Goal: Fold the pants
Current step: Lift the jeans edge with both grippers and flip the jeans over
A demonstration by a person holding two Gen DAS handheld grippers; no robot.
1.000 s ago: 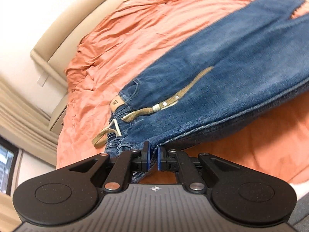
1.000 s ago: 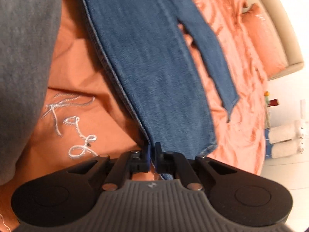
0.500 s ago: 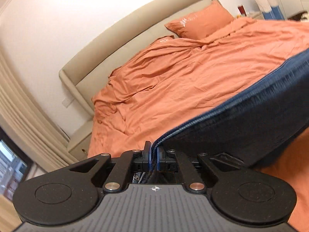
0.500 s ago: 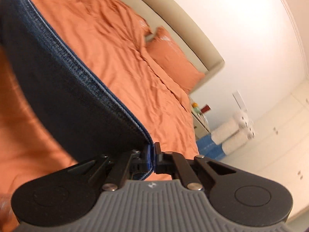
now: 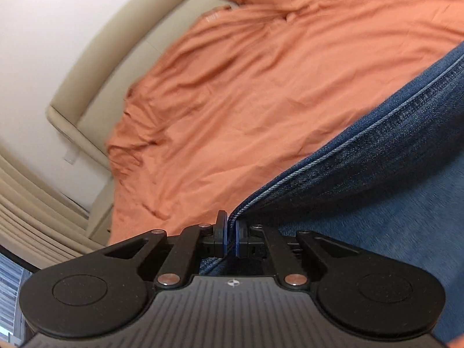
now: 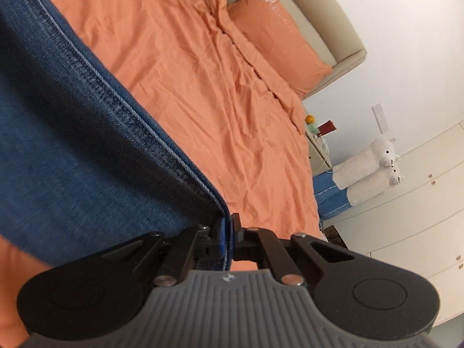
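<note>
The pants [image 5: 377,179] are up off the bed, a blue denim edge stretched between the two grippers with its stitched seam running straight out from each set of fingertips. The left gripper [image 5: 229,237] is pressed together on that seam, the cloth falling away to its right; the right gripper [image 6: 227,239] pinches the same edge, the denim hanging off to its left. Ahead of both lies the rumpled orange bedspread [image 5: 246,87], with a pillow [image 6: 278,37] far forward by the headboard [image 5: 95,66].

Each grip looks to be on only a narrow bite of hem. Denim is heavy, so a quick swing could pull the seam out of one gripper. Uneven heights would lay the fold crooked, and the creased bedspread could catch the cloth as it lands.
</note>
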